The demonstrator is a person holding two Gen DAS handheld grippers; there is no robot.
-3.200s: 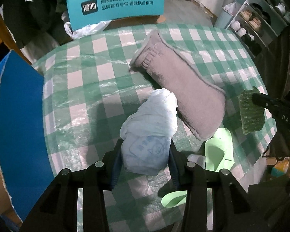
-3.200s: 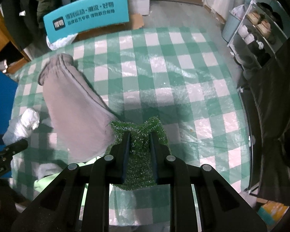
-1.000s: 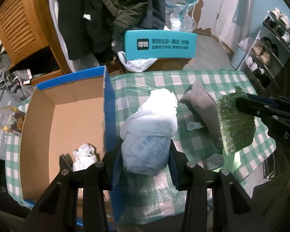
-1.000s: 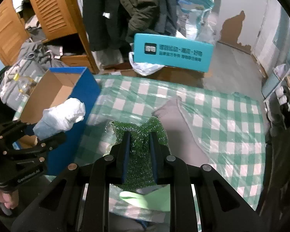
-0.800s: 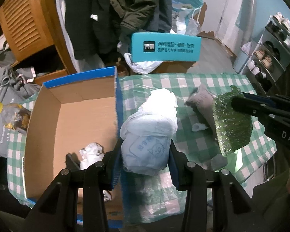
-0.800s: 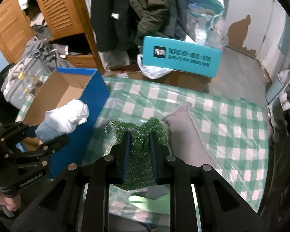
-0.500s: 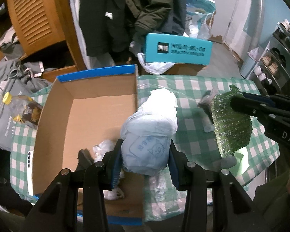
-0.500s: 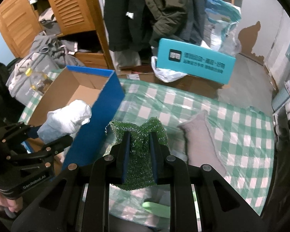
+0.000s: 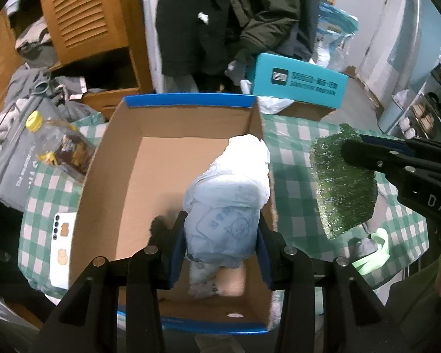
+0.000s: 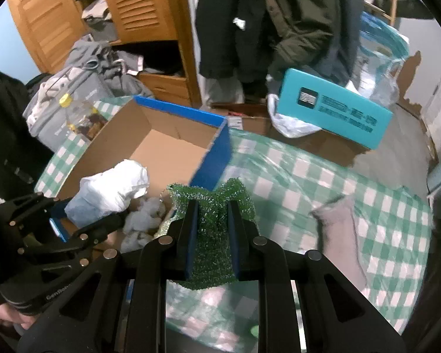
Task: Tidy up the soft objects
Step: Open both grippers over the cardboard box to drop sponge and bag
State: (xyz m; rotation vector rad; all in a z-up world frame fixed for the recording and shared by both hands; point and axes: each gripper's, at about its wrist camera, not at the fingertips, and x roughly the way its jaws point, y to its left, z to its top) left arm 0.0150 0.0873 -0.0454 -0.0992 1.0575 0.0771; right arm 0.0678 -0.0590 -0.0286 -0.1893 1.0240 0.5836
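Note:
My left gripper (image 9: pixel 220 223) is shut on a white and pale blue soft bundle (image 9: pixel 229 194) and holds it over the open cardboard box (image 9: pixel 150 176) with blue outer walls. A crumpled grey-white soft item (image 9: pixel 204 279) lies on the box floor beneath it. My right gripper (image 10: pixel 210 220) is shut on a glittery green cloth (image 10: pixel 211 253), held above the checked table just right of the box (image 10: pixel 211 144). From the left wrist view the green cloth (image 9: pixel 345 182) hangs to the right of the box. A grey sleeve-like garment (image 10: pixel 338 238) lies on the table at right.
A teal box (image 10: pixel 335 111) stands behind the table. A clear bottle with a yellow cap (image 9: pixel 58 144) and a white phone (image 9: pixel 61 229) lie left of the box. Green slippers (image 9: pixel 373 253) rest near the table's front right. Hanging coats (image 10: pixel 264 20) and a wooden cabinet (image 10: pixel 138 3) stand behind.
Both grippers have swung left with their loads. The bundle, earlier over the box's right wall, now hangs over the box interior. The green cloth has come close to the box.

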